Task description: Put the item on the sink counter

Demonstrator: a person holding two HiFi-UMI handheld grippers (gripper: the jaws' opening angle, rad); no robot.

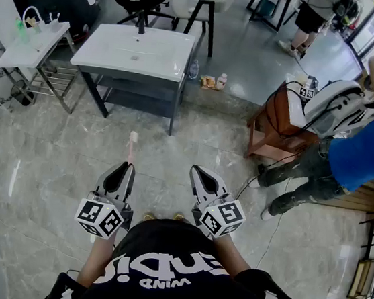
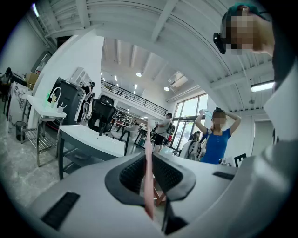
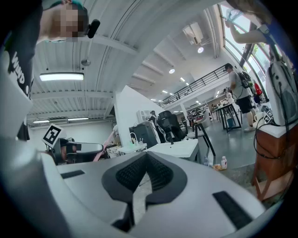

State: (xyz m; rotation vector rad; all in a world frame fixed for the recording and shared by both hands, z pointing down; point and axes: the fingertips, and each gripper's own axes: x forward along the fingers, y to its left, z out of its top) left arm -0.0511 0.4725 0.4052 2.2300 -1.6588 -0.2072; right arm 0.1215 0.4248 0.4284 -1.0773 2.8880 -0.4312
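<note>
The pink stick (image 1: 132,147) with a white tip juts forward from our left gripper (image 1: 123,169), over the marble floor (image 1: 50,162) and well short of the sink counter (image 1: 164,58). In the left gripper view the jaws stand narrowly apart, their pads clamped on the stick's thin edge. Our right gripper (image 1: 201,174) is level beside it, and its own view shows the jaws closed tip to tip on nothing. Each gripper's cube carries square black-and-white markers. The white print on our black shirt (image 1: 178,273) is upside down and we cannot read it surely. Small bottles (image 1: 220,80) stand on the floor beside the counter.
</note>
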